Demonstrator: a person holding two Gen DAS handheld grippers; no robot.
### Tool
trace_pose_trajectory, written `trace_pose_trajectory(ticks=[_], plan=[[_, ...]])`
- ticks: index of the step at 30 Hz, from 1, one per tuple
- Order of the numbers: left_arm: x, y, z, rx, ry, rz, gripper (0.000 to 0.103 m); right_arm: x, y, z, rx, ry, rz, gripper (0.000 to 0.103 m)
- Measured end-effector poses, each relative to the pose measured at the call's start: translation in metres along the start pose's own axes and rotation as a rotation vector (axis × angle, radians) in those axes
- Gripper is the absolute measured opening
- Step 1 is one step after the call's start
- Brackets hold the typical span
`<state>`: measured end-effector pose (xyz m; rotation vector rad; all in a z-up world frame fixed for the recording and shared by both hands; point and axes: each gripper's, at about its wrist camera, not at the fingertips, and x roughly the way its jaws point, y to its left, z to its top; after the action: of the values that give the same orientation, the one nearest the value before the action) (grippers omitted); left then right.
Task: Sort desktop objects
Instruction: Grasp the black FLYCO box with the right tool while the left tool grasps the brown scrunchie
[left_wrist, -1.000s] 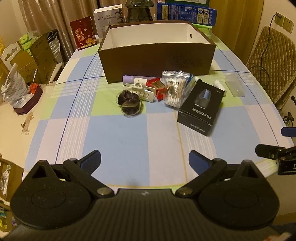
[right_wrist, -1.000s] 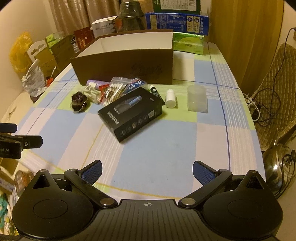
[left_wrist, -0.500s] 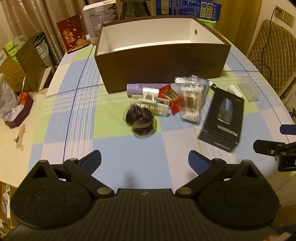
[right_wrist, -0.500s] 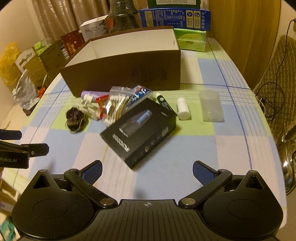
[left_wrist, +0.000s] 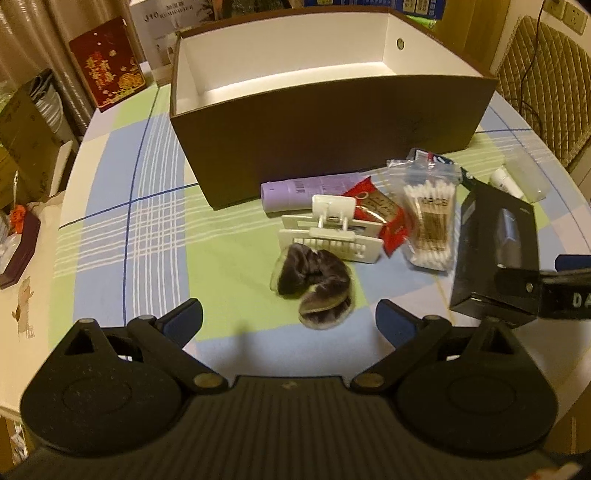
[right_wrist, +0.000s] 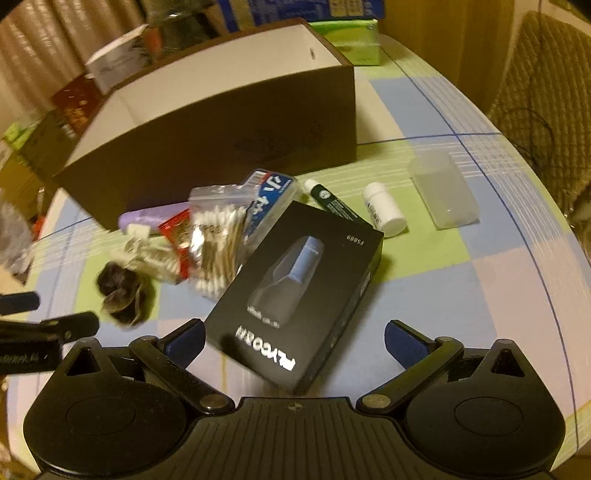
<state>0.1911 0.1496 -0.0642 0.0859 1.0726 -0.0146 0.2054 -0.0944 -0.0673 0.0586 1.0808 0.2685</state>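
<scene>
A brown open box with a white inside stands at the back of the table; it also shows in the right wrist view. In front of it lie a dark scrunchie, a white clip, a purple tube, a red sachet, a cotton swab bag and a black shaver box. My left gripper is open, just short of the scrunchie. My right gripper is open, its fingers either side of the shaver box's near end.
A green pen, a white bottle and a clear plastic case lie right of the pile. Cartons and a red box stand behind and left of the brown box. A chair is at the right.
Both grippers have moved forward toward the pile. The left one has closed in on the scrunchie, the right one on the black shaver box. Both stay open.
</scene>
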Motion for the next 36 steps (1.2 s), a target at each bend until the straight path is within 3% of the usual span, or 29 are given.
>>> trace_pose_trajectory(ticks=[12,16,27,33,35,36], plan=[[0.027,0.015,0.009,0.046,0.032,-0.047,0.099,0.041,0.019,0.007,0.071,0.046,-0.125,0.101],[0.033,0.014,0.009,0.059,0.039,-0.072,0.099,0.043,0.012,0.000,0.074,0.073,-0.146,0.082],[0.043,-0.001,0.008,0.137,0.005,-0.106,0.092,0.021,-0.040,-0.017,-0.007,0.105,-0.113,0.078],[0.053,-0.014,0.005,0.194,-0.012,-0.109,0.066,0.010,-0.074,-0.017,0.006,0.103,-0.106,0.078],[0.053,-0.019,0.002,0.204,-0.022,-0.125,0.042,0.007,-0.080,-0.016,0.003,0.094,-0.100,0.078],[0.052,-0.022,0.000,0.211,-0.024,-0.130,0.038,0.006,-0.081,-0.015,0.003,0.091,-0.095,0.079]])
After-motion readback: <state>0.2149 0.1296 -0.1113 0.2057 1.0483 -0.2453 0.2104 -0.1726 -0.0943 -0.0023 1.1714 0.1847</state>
